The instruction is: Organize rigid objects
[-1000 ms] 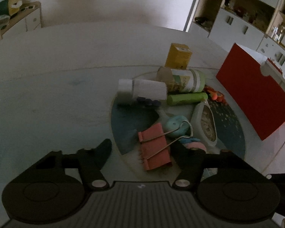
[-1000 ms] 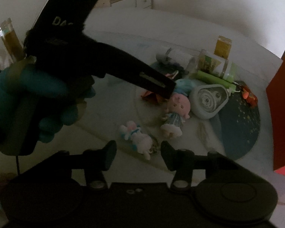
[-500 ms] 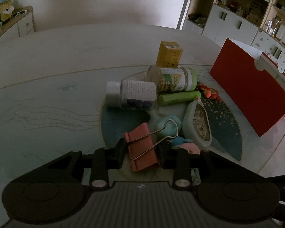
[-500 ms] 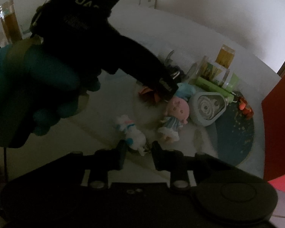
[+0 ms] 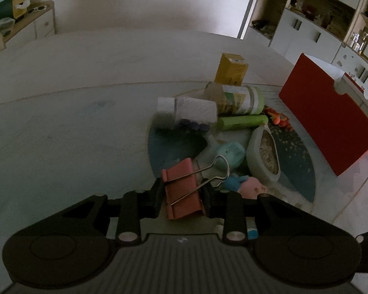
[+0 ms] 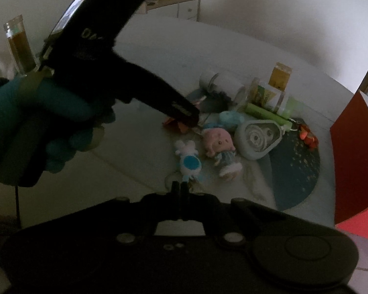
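Observation:
My left gripper (image 5: 182, 197) is shut on a pink binder clip (image 5: 181, 191) at the near edge of a pile of objects; the clip's wire handles point up and right. In the right wrist view the left gripper (image 6: 191, 120) shows as a dark tool reaching into the pile, with the clip (image 6: 176, 125) under its tip. My right gripper (image 6: 180, 188) is shut, its fingertips at the lower end of a small white and blue plush keychain (image 6: 190, 161); whether it pinches the toy is unclear. A pink-haired doll (image 6: 220, 147) lies beside it.
The pile holds a white pill bottle (image 5: 186, 112), a green-labelled jar (image 5: 235, 99), a green tube (image 5: 243, 122), a yellow box (image 5: 230, 72), a grey oval case (image 5: 265, 154) and a teal toy (image 5: 230, 153) on a round dark mat (image 5: 296, 171). A red box (image 5: 328, 122) stands right.
My left gripper moved forward and closed on the pink binder clip. My right gripper closed from open and moved up to the white and blue plush.

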A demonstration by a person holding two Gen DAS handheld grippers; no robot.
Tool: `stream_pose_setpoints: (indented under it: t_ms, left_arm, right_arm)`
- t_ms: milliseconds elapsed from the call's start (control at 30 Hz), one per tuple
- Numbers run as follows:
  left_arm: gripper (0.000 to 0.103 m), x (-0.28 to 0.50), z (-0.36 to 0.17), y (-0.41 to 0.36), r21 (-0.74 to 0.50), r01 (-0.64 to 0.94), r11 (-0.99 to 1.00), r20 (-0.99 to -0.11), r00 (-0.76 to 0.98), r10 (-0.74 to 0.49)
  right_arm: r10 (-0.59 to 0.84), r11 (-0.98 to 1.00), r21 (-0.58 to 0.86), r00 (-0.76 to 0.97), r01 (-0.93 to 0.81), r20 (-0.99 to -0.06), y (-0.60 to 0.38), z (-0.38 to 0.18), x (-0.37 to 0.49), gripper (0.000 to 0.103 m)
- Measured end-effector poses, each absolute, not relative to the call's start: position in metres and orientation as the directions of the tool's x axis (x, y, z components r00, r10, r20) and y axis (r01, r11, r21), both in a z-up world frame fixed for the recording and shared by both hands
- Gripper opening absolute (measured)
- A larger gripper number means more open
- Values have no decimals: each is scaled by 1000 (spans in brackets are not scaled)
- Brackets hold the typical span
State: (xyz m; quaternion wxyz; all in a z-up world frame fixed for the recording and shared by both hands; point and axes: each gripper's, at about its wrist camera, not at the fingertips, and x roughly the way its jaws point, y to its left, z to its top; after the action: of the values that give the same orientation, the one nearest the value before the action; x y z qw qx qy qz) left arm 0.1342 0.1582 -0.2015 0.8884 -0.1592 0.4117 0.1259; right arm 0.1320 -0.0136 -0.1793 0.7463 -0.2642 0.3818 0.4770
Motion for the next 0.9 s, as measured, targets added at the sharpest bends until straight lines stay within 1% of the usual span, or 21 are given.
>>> stream_pose_setpoints:
  t_ms: [33,67,167,200,300,767,900]
  left_arm:
    - [32,133,-201,158,-175,-357,918,-772,628,97]
    - [32,132,-201,159,-172,-359,917,-773,627,100]
    - [32,128,-200,161,-181,-371,911,-774,625,101]
    - [32,126,-199,161,-182,-373,910,-772,627,102]
    - [32,122,-197,161,-173,-376,910,-771,627,113]
    - [31,100,-191,169,-185,-406,895,-775,620,121]
    - [31,98,-188,168,-190,-402,896,-772,625,117]
  right_arm:
    - [507,407,-34,257,-913,-823,-14,-180,132,0]
    - [503,411,-42,264,-911,-823,-14,-180,131,5]
    - [504,429,-36,272,-903,-820,-13,-182,134,25]
    - [503,433,-32,271,-901,-820,-13,-182,136,28]
    - [504,437,-19,262,-899,-823,-11,-184,139,33]
    - [496,491,54,228,-869,-838,13,-201,167,34]
    - [494,482,47,227,-875,-839,18,-201,168,34]
